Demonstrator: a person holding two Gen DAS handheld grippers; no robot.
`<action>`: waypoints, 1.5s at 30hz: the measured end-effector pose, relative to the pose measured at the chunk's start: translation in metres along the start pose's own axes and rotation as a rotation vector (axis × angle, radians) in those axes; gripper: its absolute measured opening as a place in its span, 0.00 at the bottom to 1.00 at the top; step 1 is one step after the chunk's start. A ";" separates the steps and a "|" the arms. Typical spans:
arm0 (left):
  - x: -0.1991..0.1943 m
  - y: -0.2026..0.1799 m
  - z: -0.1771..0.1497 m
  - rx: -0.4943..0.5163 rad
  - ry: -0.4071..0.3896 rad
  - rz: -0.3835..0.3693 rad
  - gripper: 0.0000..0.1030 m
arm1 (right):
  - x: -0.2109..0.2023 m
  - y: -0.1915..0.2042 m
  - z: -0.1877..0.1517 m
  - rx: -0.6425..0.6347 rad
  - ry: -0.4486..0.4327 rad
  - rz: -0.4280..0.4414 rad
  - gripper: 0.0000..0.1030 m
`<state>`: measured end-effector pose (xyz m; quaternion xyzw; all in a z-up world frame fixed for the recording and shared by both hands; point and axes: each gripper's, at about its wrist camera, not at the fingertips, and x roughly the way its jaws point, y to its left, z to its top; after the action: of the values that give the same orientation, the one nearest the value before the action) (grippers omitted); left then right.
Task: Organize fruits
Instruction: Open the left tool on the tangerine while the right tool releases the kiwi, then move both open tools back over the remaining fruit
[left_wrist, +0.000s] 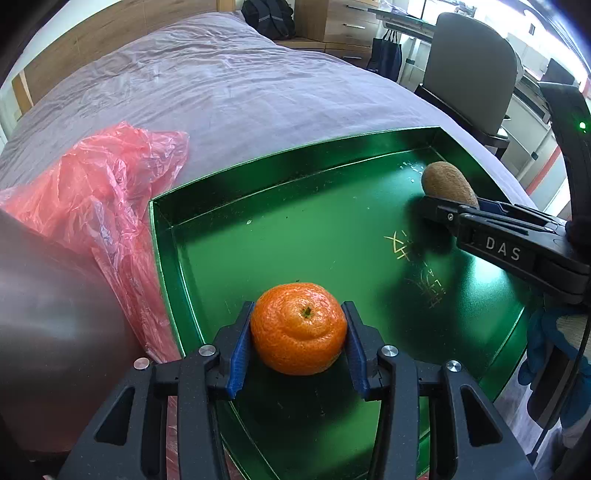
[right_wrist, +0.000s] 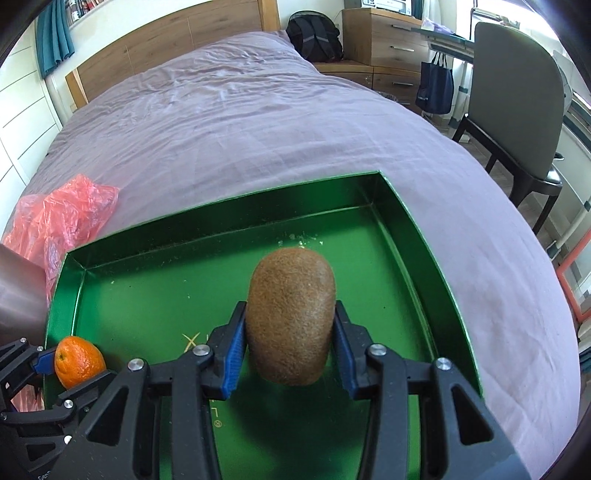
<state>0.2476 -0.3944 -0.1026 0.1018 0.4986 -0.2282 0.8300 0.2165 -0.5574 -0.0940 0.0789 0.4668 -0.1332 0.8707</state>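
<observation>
A green metal tray (left_wrist: 229, 177) lies on a bed with a purple sheet; it also shows in the right wrist view (right_wrist: 413, 229). My left gripper (left_wrist: 298, 332) is shut on an orange mandarin (left_wrist: 299, 328), held over the tray's near left part; the mandarin also shows in the right wrist view (right_wrist: 78, 362). My right gripper (right_wrist: 290, 332) is shut on a brown kiwi (right_wrist: 290, 314), held over the tray's right half. The kiwi (left_wrist: 445, 182) and the right gripper show at the right of the left wrist view.
A crumpled red plastic bag (left_wrist: 107, 199) lies on the sheet left of the tray, also in the right wrist view (right_wrist: 59, 218). A shiny metal surface (left_wrist: 48, 325) is close at the left. A grey chair (right_wrist: 517, 110) stands right of the bed.
</observation>
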 end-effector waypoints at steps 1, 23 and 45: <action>0.000 -0.001 -0.001 0.004 -0.001 0.003 0.39 | 0.001 0.000 0.000 -0.002 0.003 -0.002 0.21; -0.041 -0.012 0.005 0.063 -0.053 0.044 0.56 | -0.040 0.008 -0.003 0.014 -0.054 -0.024 0.77; -0.169 -0.002 -0.092 0.084 -0.131 0.036 0.65 | -0.184 0.060 -0.085 0.017 -0.157 -0.009 0.88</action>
<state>0.1074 -0.3132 0.0010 0.1303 0.4313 -0.2400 0.8599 0.0702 -0.4487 0.0135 0.0736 0.3963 -0.1467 0.9033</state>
